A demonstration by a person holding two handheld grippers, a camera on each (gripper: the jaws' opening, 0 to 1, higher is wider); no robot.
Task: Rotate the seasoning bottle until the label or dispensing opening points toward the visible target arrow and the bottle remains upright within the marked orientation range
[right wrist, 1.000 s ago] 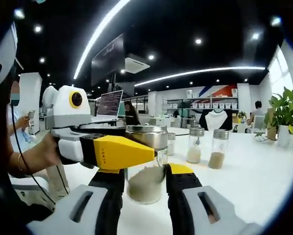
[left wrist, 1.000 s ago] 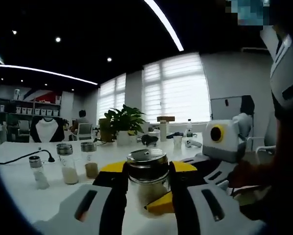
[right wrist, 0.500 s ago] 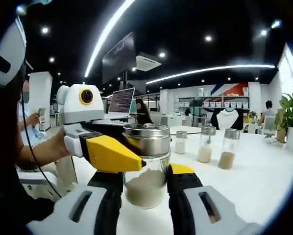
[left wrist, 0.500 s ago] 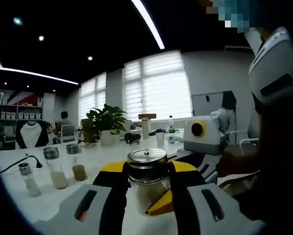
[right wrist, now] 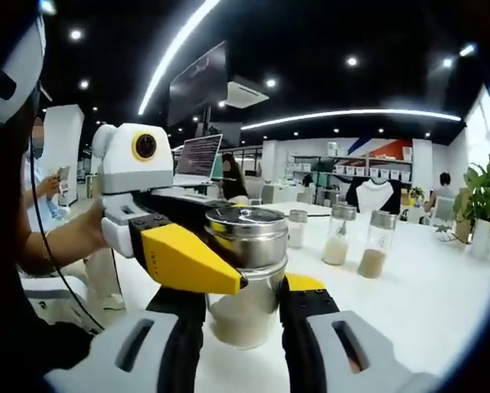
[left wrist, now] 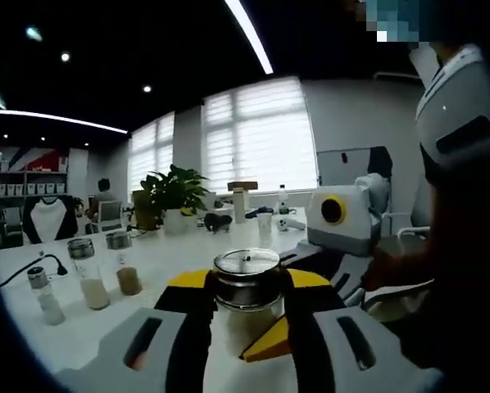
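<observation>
Upright on the white table, the glass bottle with steel lid, half full of pale grains, sits clamped by both the left gripper and right gripper.

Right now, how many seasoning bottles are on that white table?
4: one seasoning bottle held between both grippers' jaws, plus a small shaker and two taller jars in a row behind it. Others may be hidden.
</observation>
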